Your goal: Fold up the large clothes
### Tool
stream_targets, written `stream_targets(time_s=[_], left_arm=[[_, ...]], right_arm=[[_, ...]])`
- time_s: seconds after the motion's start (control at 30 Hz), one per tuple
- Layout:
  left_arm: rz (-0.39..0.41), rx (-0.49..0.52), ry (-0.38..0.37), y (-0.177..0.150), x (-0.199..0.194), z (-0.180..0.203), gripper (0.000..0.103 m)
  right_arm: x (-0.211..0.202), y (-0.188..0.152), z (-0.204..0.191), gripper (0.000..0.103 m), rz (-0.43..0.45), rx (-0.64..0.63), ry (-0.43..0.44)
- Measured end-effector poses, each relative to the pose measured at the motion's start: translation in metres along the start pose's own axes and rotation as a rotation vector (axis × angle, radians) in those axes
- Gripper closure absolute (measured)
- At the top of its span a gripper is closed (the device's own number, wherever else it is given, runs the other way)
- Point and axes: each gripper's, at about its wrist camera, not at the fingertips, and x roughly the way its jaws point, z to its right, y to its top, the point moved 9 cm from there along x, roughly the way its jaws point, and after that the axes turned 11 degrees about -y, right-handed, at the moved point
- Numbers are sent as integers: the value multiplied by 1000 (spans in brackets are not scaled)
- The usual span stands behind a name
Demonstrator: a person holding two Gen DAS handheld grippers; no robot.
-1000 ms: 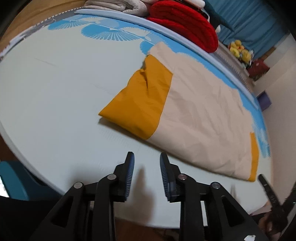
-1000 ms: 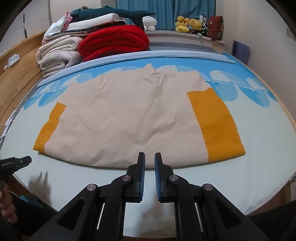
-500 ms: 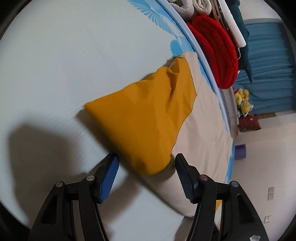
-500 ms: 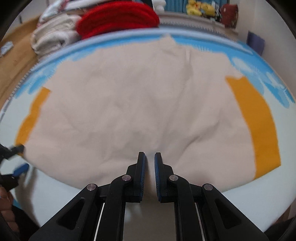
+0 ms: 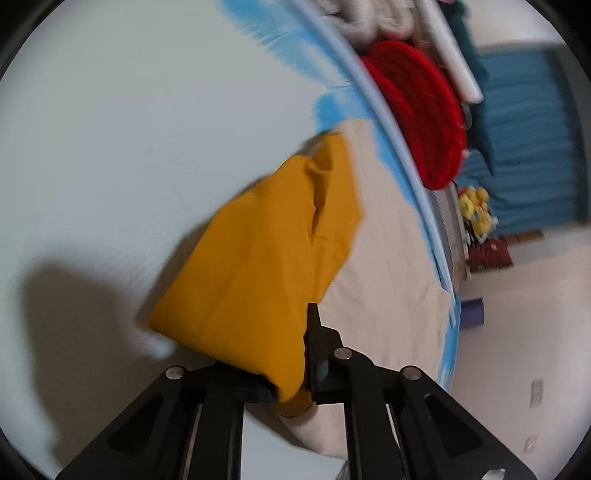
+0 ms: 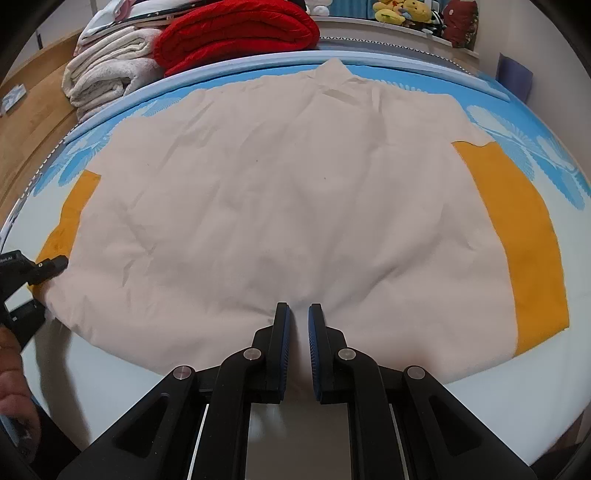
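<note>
One cream shirt [image 6: 288, 206] with two orange sleeves lies flat across the bed [image 6: 517, 398]; the left gripper [image 5: 295, 354], its jaws just closed, pinches one orange sleeve [image 5: 258, 273] at 9 o'clock; the right gripper [image 6: 297, 325] (nearly closed) pinches the cream hem at 6 o'clock; one red blanket [image 6: 236, 33] sits at 12.

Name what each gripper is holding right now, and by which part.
The left gripper has just closed on the shirt, at the near corner of its orange sleeve. The right gripper is shut over the hem, gripping nothing visible.
</note>
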Motion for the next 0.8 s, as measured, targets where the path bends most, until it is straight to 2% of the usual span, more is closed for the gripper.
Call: stream_targets(time_s=[0.07,0.2,0.33,0.43,0.5,0.53,0.57,0.6,0.73,0.8], left_arm=[[7,129,52,4,-21,27,95],[36,260,110,10,-69,59,95],[68,438,174,9,-125,77,95],[105,545,212,3,-155,78,95],[134,564,222,2,-165,71,95],[128,549,214,-1,-165,63,95],[120,543,229,-4,-162,58,95],[127,541,259,-4,-160,53,95],[149,560,236,-4,-156,65,95],[150,574,217,-11,-154,75,95]], right_arm=[[-13,6,1,91,36,20,-5],[-47,9,-15,91,120,38,-2],[-88,-5,-62,91,214,-6,31],[-102,-16,-101,91,261,-62,50],[-88,-26,-127,91,215,-134,60],[-69,-35,-142,91,141,-200,67],[-47,-49,-158,91,23,-284,82],[-40,-53,-164,91,-19,-332,95],[-70,-18,-140,91,-10,-304,176],[-99,12,-110,90,52,-263,199]])
